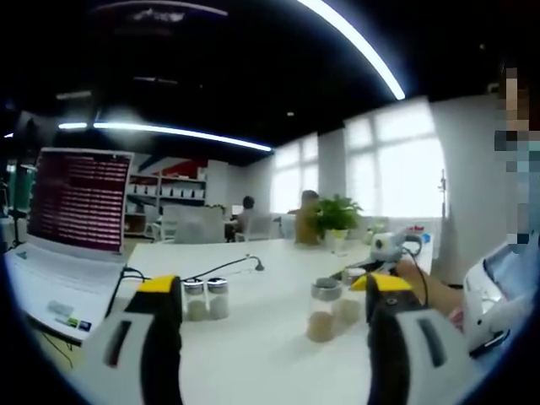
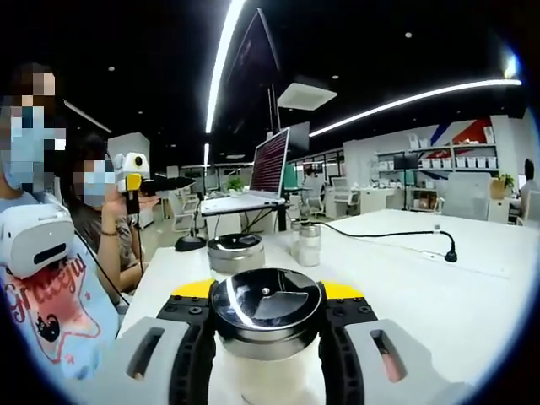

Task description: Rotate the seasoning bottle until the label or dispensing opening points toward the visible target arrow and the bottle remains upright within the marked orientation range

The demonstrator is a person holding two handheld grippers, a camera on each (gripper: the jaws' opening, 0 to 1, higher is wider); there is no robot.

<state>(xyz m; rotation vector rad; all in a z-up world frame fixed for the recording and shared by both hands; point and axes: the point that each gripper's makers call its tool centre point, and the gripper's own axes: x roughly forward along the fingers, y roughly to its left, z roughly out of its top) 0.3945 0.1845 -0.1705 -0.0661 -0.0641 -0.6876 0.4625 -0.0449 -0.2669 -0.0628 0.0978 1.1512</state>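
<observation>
Right gripper pinching seasoning bottle upright on white table. Left gripper spread above table, two small jars just beyond.

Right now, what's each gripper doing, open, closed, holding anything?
Left gripper: open, holding nothing.
Right gripper: closed on the seasoning bottle, a jaw on each side.
</observation>
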